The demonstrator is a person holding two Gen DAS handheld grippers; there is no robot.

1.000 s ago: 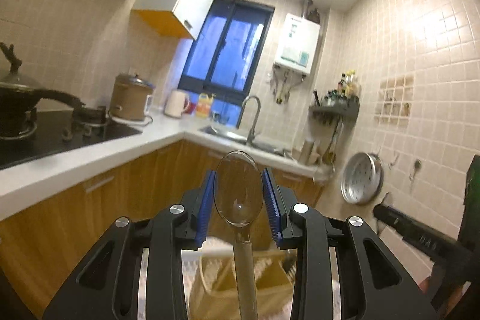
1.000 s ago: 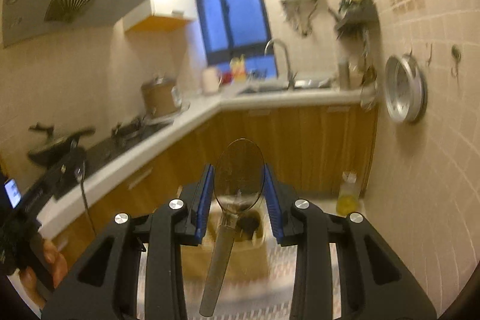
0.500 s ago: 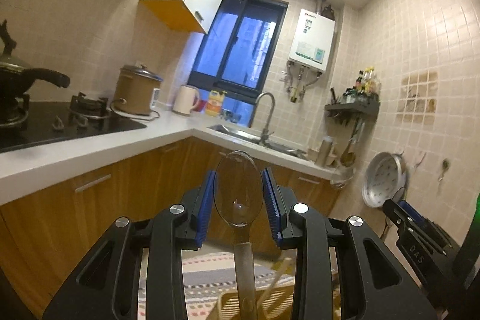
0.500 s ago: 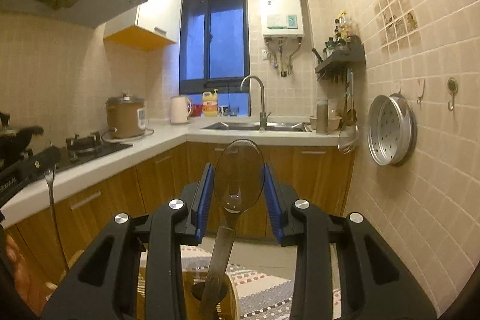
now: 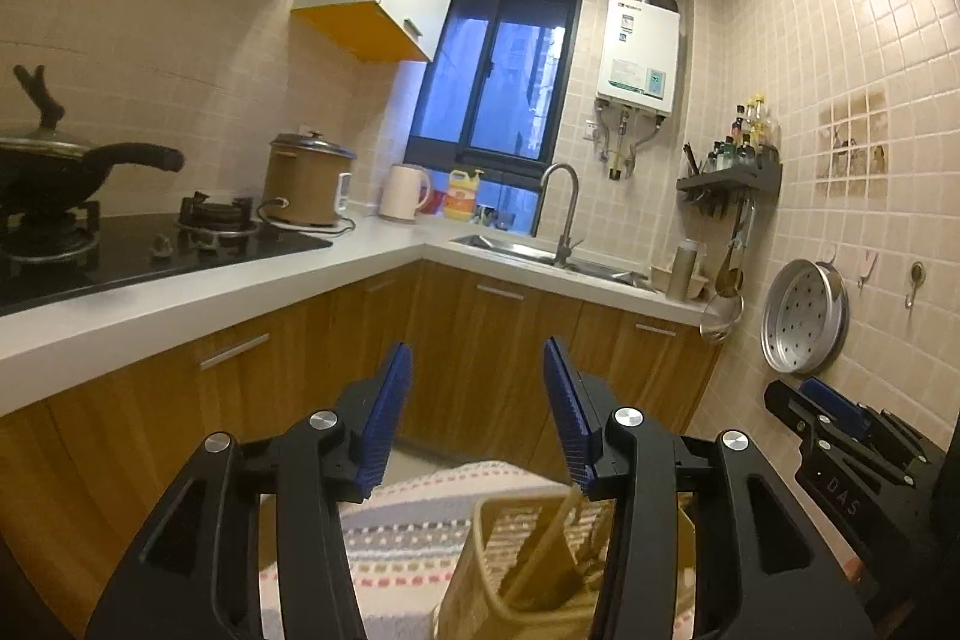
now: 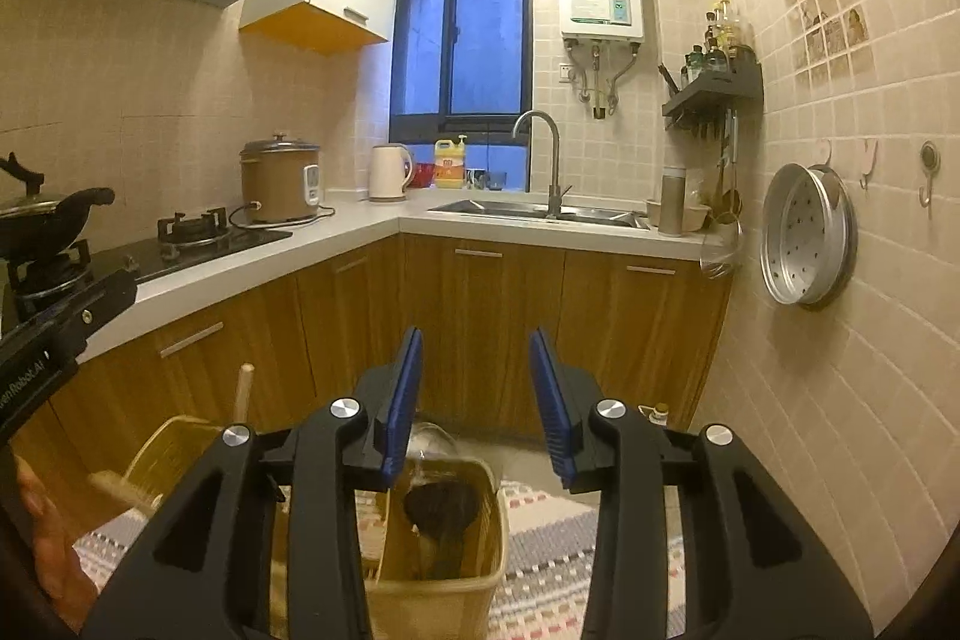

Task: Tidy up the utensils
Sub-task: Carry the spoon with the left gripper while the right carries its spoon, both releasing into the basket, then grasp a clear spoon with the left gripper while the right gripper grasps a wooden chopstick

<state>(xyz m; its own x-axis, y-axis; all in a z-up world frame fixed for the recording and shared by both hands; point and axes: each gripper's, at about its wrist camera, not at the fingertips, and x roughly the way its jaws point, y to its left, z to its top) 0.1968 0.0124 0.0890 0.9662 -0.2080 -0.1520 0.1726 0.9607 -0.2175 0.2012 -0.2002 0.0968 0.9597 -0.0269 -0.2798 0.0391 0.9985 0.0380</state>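
Note:
My left gripper [image 5: 477,409] is open and empty above a yellow utensil holder [image 5: 510,574] with light handles [image 5: 552,526] sticking up in it. My right gripper [image 6: 474,394] is open and empty above a yellow holder compartment [image 6: 444,580]. A clear spoon [image 6: 435,442] and a dark ladle head [image 6: 441,511] stand in that compartment. A wooden handle [image 6: 243,391] rises from the left compartment [image 6: 162,445]. The right gripper also shows at the right edge of the left wrist view [image 5: 840,436]. The left gripper shows at the left edge of the right wrist view [image 6: 66,322].
A white L-shaped counter [image 5: 210,292] carries a gas hob [image 5: 150,244], a black pan [image 5: 54,166], a rice cooker [image 5: 306,184] and a sink [image 5: 540,250]. Wooden cabinets [image 6: 480,328] stand below. A striped cloth [image 5: 408,538] lies under the holder. A steamer tray [image 6: 804,238] hangs on the right wall.
Both grippers held a clear spoon and have opened. The spoons have left the jaws, and one now stands in the holder below the right gripper.

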